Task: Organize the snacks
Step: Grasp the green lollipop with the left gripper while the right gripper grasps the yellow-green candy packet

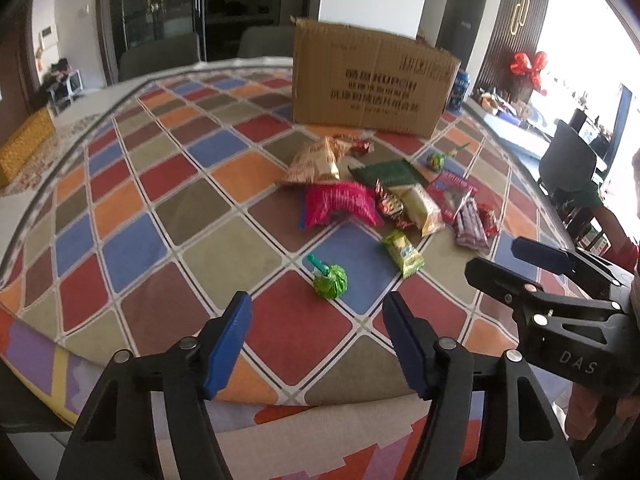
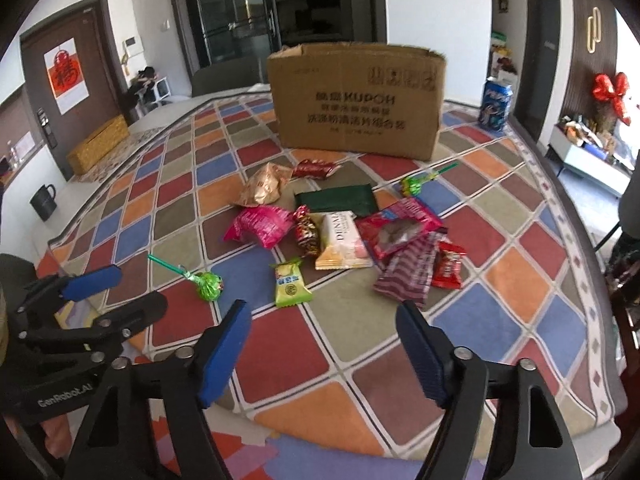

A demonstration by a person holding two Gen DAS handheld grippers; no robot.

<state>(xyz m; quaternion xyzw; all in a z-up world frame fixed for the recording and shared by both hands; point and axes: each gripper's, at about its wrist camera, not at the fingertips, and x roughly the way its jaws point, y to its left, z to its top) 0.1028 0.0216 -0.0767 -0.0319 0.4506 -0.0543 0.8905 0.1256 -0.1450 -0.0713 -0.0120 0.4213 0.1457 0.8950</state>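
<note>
- The left gripper (image 1: 316, 344) hangs nearest, over the near edge of the table (image 1: 168, 184); its jaws stand apart with nothing between them.
- The right gripper (image 2: 324, 346) sits just beside it, jaws likewise apart and empty; each gripper shows at the side of the other's view.
- The two tools are close together, so reaching for neighbouring snacks at once could knock one against the other.
- Just ahead lies the green lollipop (image 1: 330, 280), apart from the pile; its round head may roll and its thin stick offers little to pinch.
- Near it rests the small green candy packet (image 2: 291, 282), flat on the cloth (image 2: 520, 280); jaws closing low could snag the cloth instead.
- The main pile sits mid-table: pink bag (image 2: 260, 226), white wafer pack (image 2: 342, 242), striped purple sachet (image 2: 408, 276), small red sweet (image 2: 449, 266). Several overlap, so lifting one may drag a neighbour.
- Slick wrappers could slip from a shallow pinch.
- Farthest stands the cardboard box (image 2: 356, 100), upright, top open, probably the destination; its tall wall calls for a high carry to clear the rim.
- A blue can (image 2: 495, 106) stands just right of the box and could be tipped by a wide swing.
- Open cloth lies left of the pile; snacks stay well clear of the table's edges.
</note>
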